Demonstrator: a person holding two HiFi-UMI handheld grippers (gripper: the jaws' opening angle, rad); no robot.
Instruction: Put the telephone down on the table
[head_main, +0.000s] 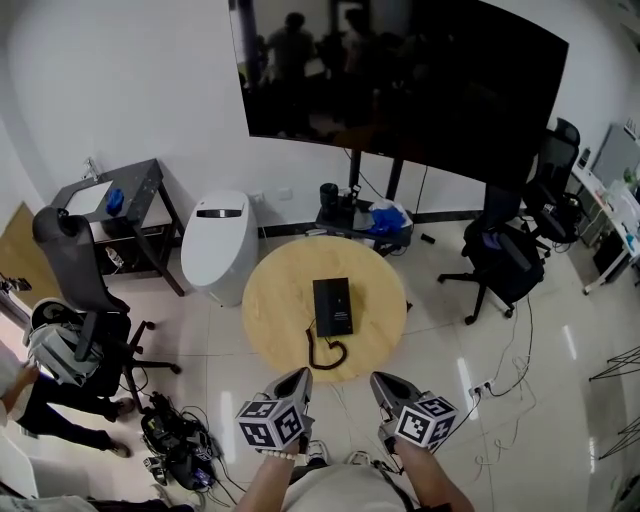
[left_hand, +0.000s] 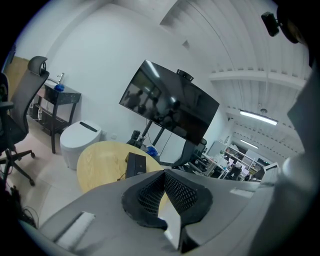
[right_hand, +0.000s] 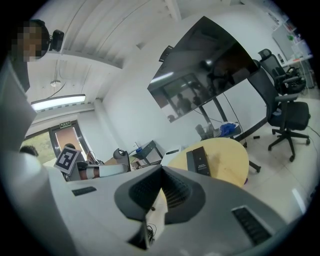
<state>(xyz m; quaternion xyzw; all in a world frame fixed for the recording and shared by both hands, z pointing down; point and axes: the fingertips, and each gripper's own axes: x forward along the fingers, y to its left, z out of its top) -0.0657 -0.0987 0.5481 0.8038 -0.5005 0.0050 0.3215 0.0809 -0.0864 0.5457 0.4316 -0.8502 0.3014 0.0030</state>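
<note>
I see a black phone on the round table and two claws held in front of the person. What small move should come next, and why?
Probably nothing more than drawing both claws back to rest. The telephone already lies flat on the table, its cord coiled by its near end, and the left claw and right claw are shut, empty and not touching it.

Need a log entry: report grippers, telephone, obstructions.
Left gripper and right gripper shut, empty, at the round table's near edge. Telephone lies flat on it, coiled cord at near end. Nothing in the way.
</note>
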